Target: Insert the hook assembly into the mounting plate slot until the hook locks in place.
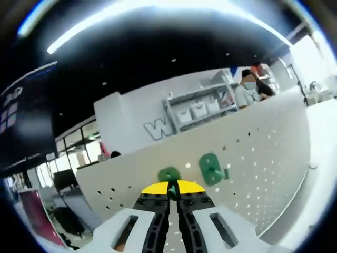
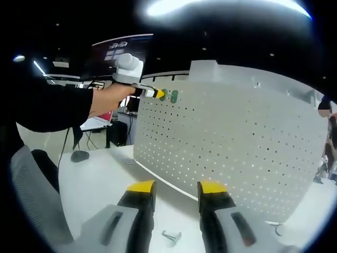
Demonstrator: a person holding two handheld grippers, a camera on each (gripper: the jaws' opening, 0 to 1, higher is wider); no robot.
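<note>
A white perforated mounting plate [image 1: 258, 153] stands upright on the table. My left gripper [image 1: 169, 188] is shut on a green hook [image 1: 169, 175] and presses it against the plate near its top edge. A second green hook [image 1: 211, 168] sits in the plate just to the right. From the right gripper view, the left gripper [image 2: 152, 93], held by a hand, meets the top left corner of the mounting plate [image 2: 237, 142], with both green hooks [image 2: 168, 95] side by side there. My right gripper [image 2: 176, 190] hangs open over the table, nothing between its jaws.
A small metal clip [image 2: 171, 236] lies on the white table [image 2: 105, 179] in front of the right gripper. A computer mouse [image 2: 79, 155] rests at the table's far left, beside a grey chair [image 2: 31, 200]. Shelves with bins [image 1: 197, 110] and a person [image 1: 247, 89] are behind the plate.
</note>
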